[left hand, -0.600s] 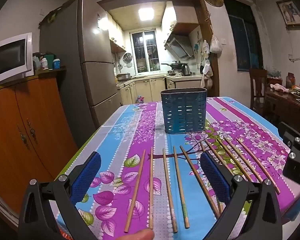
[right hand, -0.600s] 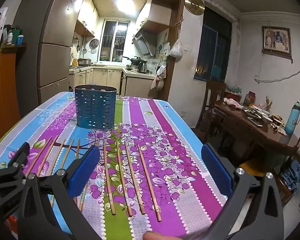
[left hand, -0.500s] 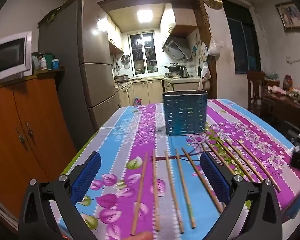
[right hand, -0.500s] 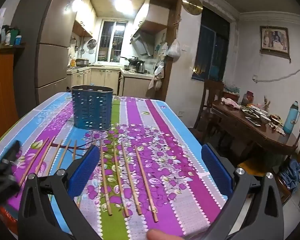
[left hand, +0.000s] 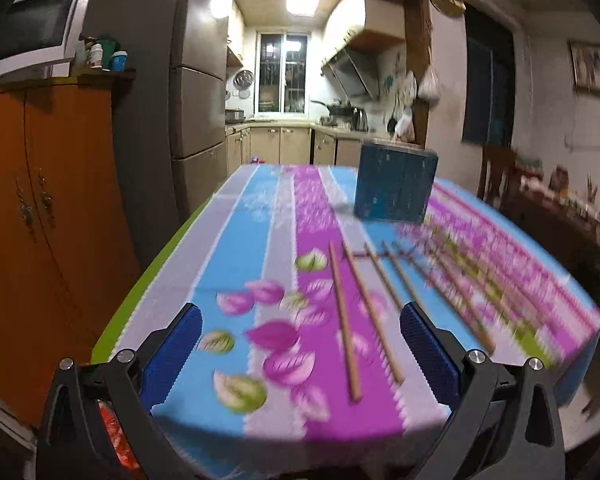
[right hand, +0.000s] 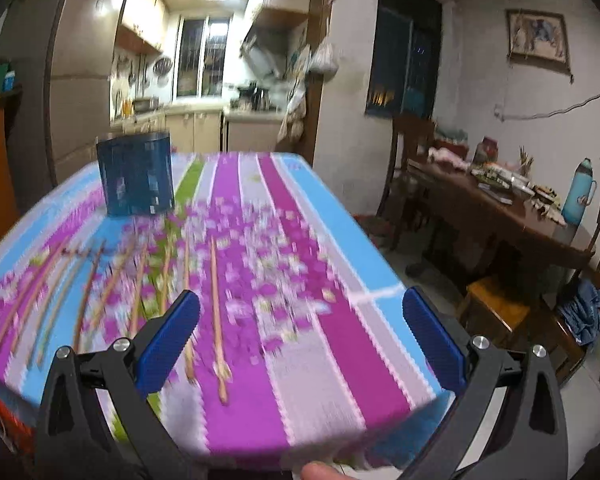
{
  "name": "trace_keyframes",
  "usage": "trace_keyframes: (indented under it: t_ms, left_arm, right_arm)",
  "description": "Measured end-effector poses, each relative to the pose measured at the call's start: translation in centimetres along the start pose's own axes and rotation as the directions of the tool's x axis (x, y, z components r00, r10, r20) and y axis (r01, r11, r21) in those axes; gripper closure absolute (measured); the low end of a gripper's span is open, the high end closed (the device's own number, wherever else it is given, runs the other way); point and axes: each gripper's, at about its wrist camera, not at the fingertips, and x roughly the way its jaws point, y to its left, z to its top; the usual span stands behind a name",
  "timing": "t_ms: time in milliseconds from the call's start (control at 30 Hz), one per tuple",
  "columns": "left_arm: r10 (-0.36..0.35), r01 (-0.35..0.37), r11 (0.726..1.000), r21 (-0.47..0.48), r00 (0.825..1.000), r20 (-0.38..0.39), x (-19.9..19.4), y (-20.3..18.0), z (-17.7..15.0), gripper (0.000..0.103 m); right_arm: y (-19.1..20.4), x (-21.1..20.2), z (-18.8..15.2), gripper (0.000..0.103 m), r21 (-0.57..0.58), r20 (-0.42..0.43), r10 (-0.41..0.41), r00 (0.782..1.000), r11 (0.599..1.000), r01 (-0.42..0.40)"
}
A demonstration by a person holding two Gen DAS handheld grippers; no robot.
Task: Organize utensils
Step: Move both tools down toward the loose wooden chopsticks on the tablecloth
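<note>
Several wooden chopsticks (left hand: pixel 342 320) lie side by side on the striped floral tablecloth (left hand: pixel 260 240); they also show in the right wrist view (right hand: pixel 216 312). A dark blue slotted utensil holder (left hand: pixel 394 184) stands upright farther back on the table, also in the right wrist view (right hand: pixel 136 178). My left gripper (left hand: pixel 300 354) is open and empty above the table's near left edge. My right gripper (right hand: pixel 300 340) is open and empty above the near right edge. Both views are motion-blurred.
An orange wooden cabinet (left hand: pixel 40 208) and a grey fridge (left hand: pixel 180 120) stand left of the table. A dark wooden dining table (right hand: pixel 500 216) with dishes and a blue bottle (right hand: pixel 578 192), plus chairs (right hand: pixel 496 304), stands to the right. The kitchen lies behind.
Both grippers have pulled back and apart from over the chopsticks to the table's near edge, the left swinging left and the right swinging right. Both stay open. The chopsticks and holder have not moved.
</note>
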Motion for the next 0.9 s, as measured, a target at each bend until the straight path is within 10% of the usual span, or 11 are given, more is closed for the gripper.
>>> trace_keyframes:
  t_ms: [133, 367, 500, 733, 900]
  left_arm:
    - [-0.035, 0.037, 0.997, 0.065, 0.999, -0.019, -0.4, -0.8, -1.8, 0.006]
    - [-0.100, 0.116, 0.981, 0.158, 0.990, -0.104, 1.5, -3.6, -4.7, 0.052]
    - [-0.096, 0.121, 0.974, 0.190, 0.986, -0.136, 2.9, -4.2, -5.9, 0.060]
    - [-0.109, 0.137, 0.967, 0.215, 0.985, -0.137, 3.8, -4.8, -6.4, 0.065]
    - [-0.121, 0.146, 0.966, 0.213, 0.985, -0.123, 3.7, -4.7, -6.6, 0.065]
  right_arm:
    - [-0.9, -0.3, -1.8, 0.005, -0.021, -0.063, 0.036, 0.997, 0.999, -0.037]
    - [-2.1, -0.2, -4.0, 0.005, 0.014, -0.123, 0.109, 0.986, 0.994, -0.109]
    - [-2.6, -0.7, -4.7, 0.005, 0.028, -0.061, 0.148, 0.987, 0.989, -0.146]
    - [0.3, 1.9, -5.6, 0.075, -0.118, -0.145, 0.244, 0.959, 0.958, -0.262]
    - [1.4, 3.1, -5.9, 0.079, -0.146, -0.161, 0.307, 0.938, 0.933, -0.330]
